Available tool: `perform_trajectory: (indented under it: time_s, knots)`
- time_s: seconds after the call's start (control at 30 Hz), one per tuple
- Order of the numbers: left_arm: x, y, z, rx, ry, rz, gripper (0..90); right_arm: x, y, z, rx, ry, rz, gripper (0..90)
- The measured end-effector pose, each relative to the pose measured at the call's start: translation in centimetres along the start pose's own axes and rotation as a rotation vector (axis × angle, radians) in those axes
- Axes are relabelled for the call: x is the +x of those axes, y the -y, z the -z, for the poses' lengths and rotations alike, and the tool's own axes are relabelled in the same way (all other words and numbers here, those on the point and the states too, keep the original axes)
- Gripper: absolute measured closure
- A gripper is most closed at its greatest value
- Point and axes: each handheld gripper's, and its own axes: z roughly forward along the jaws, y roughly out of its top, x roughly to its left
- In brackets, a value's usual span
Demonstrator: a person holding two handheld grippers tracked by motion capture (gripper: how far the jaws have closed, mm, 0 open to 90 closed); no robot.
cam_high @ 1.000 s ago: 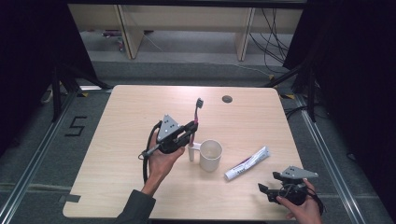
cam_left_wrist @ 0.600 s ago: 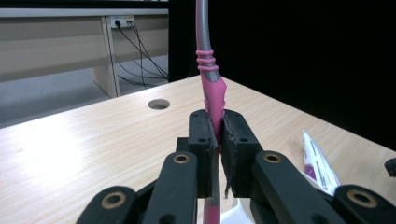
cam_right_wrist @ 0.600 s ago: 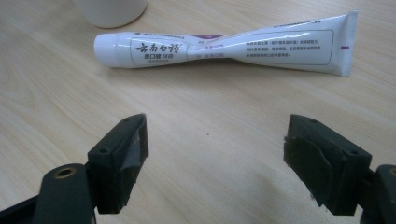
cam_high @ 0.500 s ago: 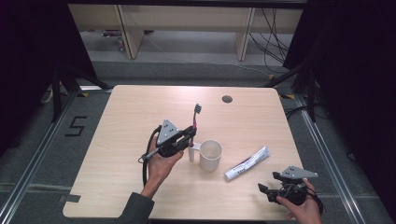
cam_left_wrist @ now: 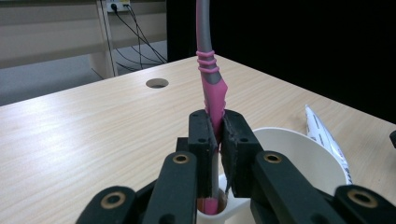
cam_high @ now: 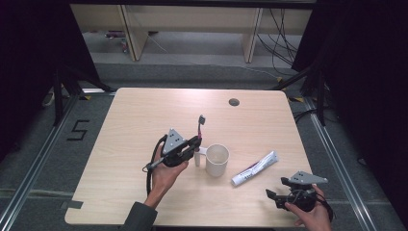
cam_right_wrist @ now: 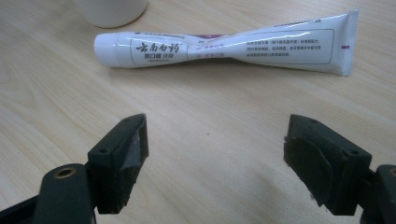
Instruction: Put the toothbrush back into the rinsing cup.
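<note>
My left gripper (cam_high: 196, 144) is shut on a pink and grey toothbrush (cam_high: 201, 126), which stands upright with its bristle head on top. In the left gripper view the pads (cam_left_wrist: 204, 140) pinch the pink handle (cam_left_wrist: 212, 88) just above the white mug's handle. The white mug (cam_high: 217, 160) stands immediately right of that gripper, its rim (cam_left_wrist: 299, 154) beside the jaws. A white toothpaste tube (cam_high: 254, 168) lies flat to the mug's right. My right gripper (cam_high: 272, 197) rests at the front right edge, open, and the tube (cam_right_wrist: 224, 49) lies a short way ahead of its jaws (cam_right_wrist: 215, 154).
The light wooden table (cam_high: 144, 110) has a round cable hole (cam_high: 234, 102) near its far edge. Dark floor and shelving legs lie beyond it. The mug's base (cam_right_wrist: 112, 11) shows at the top left of the right gripper view.
My left hand has sunk with the toothbrush, bringing it lower beside the mug. The right hand has stayed where it was.
</note>
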Motion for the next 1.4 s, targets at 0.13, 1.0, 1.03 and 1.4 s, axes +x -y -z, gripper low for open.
perform_trajectory:
  time_s: [0.13,1.0,1.03,1.4]
  knots:
    - [0.0,0.6,0.0,0.022,-0.001,-0.013,82.3,0.0,0.0,0.0,0.001,-0.001,-0.001,22.5]
    - [0.0,1.7,0.4,0.08,0.009,-0.022,75.6,0.0,0.0,0.0,0.002,0.003,0.003,22.4]
    - [0.1,1.7,0.5,0.077,0.005,-0.02,73.7,0.1,0.0,0.0,-0.002,-0.005,-0.013,22.4]
    - [0.0,1.0,1.6,0.059,-0.028,0.005,45.3,0.2,0.0,0.0,0.007,-0.009,-0.033,22.4]
